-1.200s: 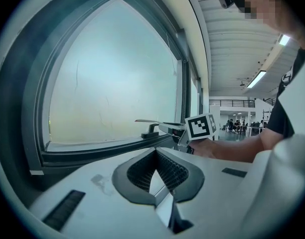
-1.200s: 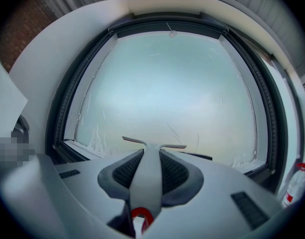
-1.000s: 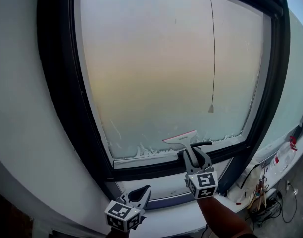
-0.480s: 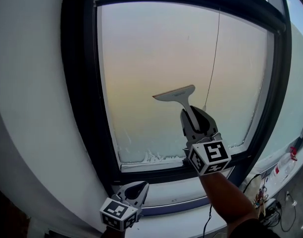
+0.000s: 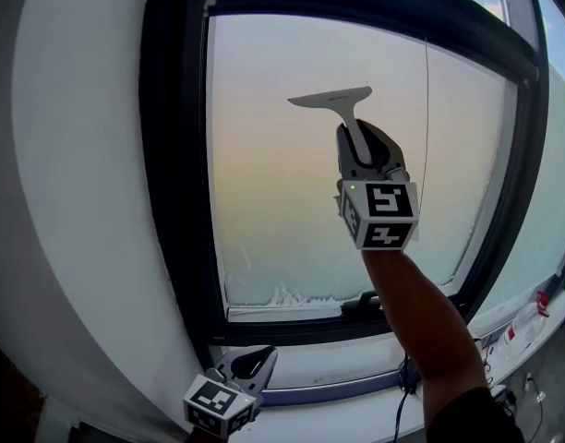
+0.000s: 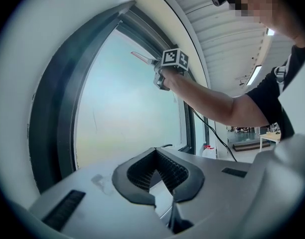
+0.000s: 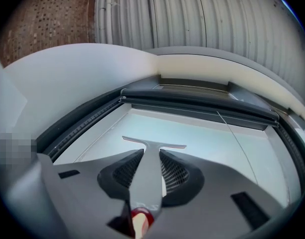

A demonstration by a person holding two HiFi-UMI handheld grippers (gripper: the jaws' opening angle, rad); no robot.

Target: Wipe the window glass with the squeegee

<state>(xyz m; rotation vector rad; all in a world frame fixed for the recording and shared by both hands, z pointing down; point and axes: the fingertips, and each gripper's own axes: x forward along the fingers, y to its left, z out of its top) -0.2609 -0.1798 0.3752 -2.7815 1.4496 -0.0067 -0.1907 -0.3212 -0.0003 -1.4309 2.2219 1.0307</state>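
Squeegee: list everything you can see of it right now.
The squeegee is a pale grey T shape, plastic-looking: a wide thin blade head on a tapering handle, with a red spot at the handle's butt in the right gripper view. The right gripper is shut on the handle, blade upward and tilted slightly, held at the upper part of the window glass. Whether the blade edge presses the glass cannot be confirmed.
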